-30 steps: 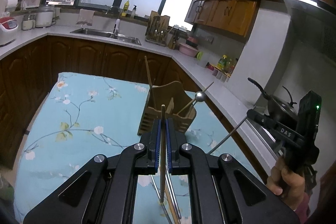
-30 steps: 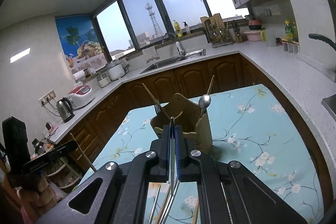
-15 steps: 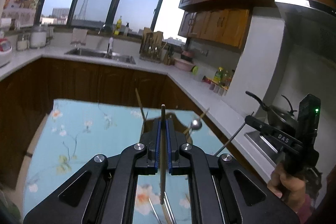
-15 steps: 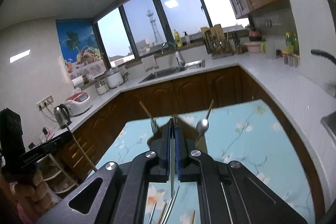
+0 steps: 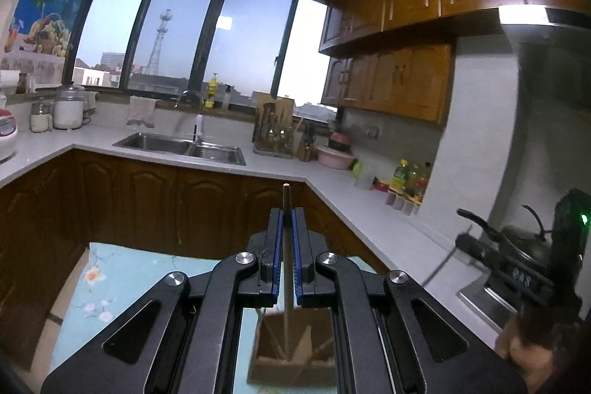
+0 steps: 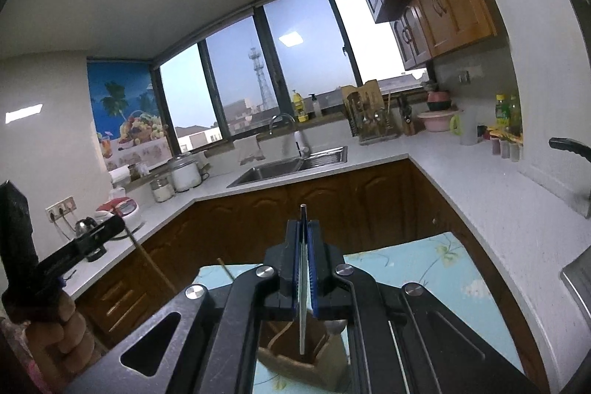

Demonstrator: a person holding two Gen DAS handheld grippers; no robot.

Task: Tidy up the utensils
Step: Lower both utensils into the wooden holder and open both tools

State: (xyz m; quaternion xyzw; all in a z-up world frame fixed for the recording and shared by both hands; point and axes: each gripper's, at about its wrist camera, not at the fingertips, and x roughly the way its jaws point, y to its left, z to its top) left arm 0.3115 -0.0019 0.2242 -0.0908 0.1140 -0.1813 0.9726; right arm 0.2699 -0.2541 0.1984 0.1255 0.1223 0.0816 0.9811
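My left gripper (image 5: 287,215) is shut on a wooden chopstick (image 5: 286,257) that runs upright between its pads, its lower end over the wooden utensil holder (image 5: 291,357) seen below through the gripper frame. My right gripper (image 6: 303,226) is shut on a thin metal utensil (image 6: 303,305), its lower end over the same holder (image 6: 295,360). The holder stands on the floral blue tablecloth (image 5: 110,283) and has other utensils in it. Each gripper shows in the other's view: the right one (image 5: 476,242), the left one (image 6: 107,231).
The L-shaped white counter (image 5: 369,209) runs behind and to the right of the table, with a sink (image 5: 181,144), a knife rack (image 5: 273,132), bottles (image 5: 406,176) and a kettle on the stove (image 5: 524,242). Dark wooden cabinets (image 5: 166,202) stand below.
Both grippers have risen and tilted up with their utensils. The holder has dropped from mid-view to the bottom edge, now beneath both grippers.
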